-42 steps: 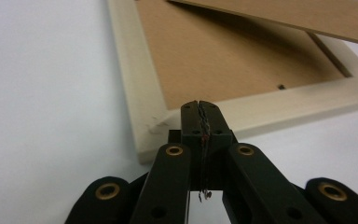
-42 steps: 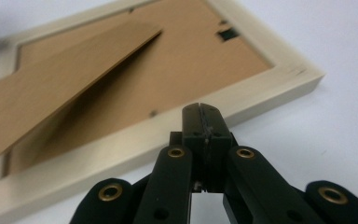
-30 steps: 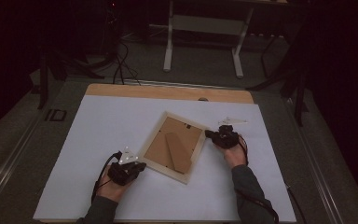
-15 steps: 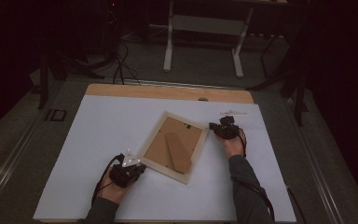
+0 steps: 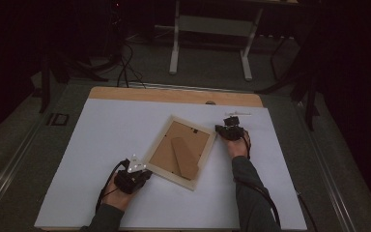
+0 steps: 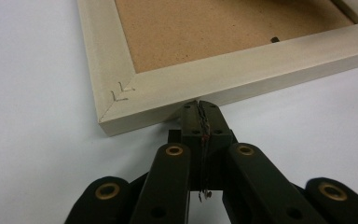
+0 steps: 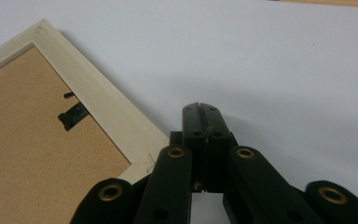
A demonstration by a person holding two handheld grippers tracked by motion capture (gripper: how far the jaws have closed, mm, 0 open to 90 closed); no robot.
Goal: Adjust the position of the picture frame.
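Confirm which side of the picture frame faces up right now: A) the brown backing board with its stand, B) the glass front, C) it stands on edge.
A: the picture frame lies flat on the white table, brown backing board and stand up.

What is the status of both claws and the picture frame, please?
Left claw shut, tips at frame's edge. Right claw shut, beside a corner. Picture frame face-down on white mat. Nothing in the way.

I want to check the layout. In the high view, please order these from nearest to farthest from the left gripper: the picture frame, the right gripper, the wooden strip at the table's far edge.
From the left gripper:
1. Picture frame, lying face down, its near corner right beside the shut jaws.
2. Right gripper, across the frame, at its far right corner.
3. Wooden strip, along the far table edge.
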